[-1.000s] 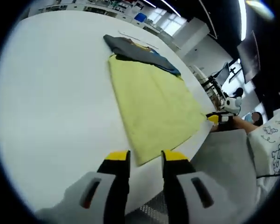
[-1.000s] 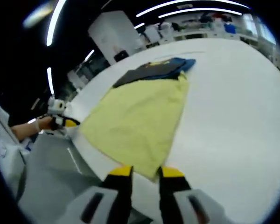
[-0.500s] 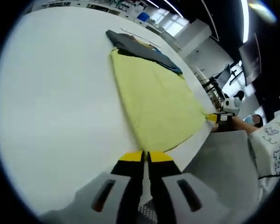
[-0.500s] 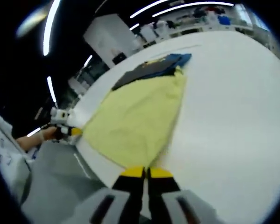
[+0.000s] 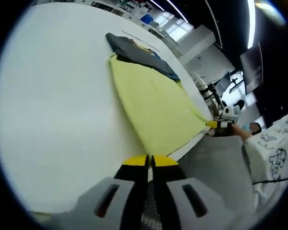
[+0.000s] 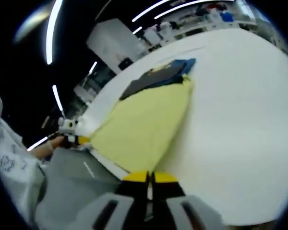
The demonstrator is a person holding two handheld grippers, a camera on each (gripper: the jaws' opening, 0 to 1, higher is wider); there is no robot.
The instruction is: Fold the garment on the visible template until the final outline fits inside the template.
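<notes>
A pale yellow garment point(image 5: 151, 103) lies flat on the white table point(image 5: 53, 105), running away from me. A folded dark grey and blue garment point(image 5: 134, 50) rests at its far end. My left gripper point(image 5: 149, 161) is shut on the near left corner of the yellow garment, at the table's edge. My right gripper point(image 5: 216, 125) enters the left gripper view from the right, at the other near corner. In the right gripper view the yellow garment point(image 6: 144, 122) and the dark garment point(image 6: 158, 76) stretch ahead. My right gripper point(image 6: 149, 177) is shut on its corner, and the left gripper point(image 6: 73, 139) holds the far one.
The table's near edge point(image 5: 192, 141) runs just behind the held corners, with grey fabric point(image 5: 216, 172) below it. A printed white sleeve point(image 5: 273, 143) is at the right. A thin line point(image 5: 141, 39) marks the table beyond the dark garment. Shelves and desks stand far back.
Both grippers stood open at the yellow garment's near corners a second ago and have shut on them. Since then both views have drawn back a little toward the table's edge.
</notes>
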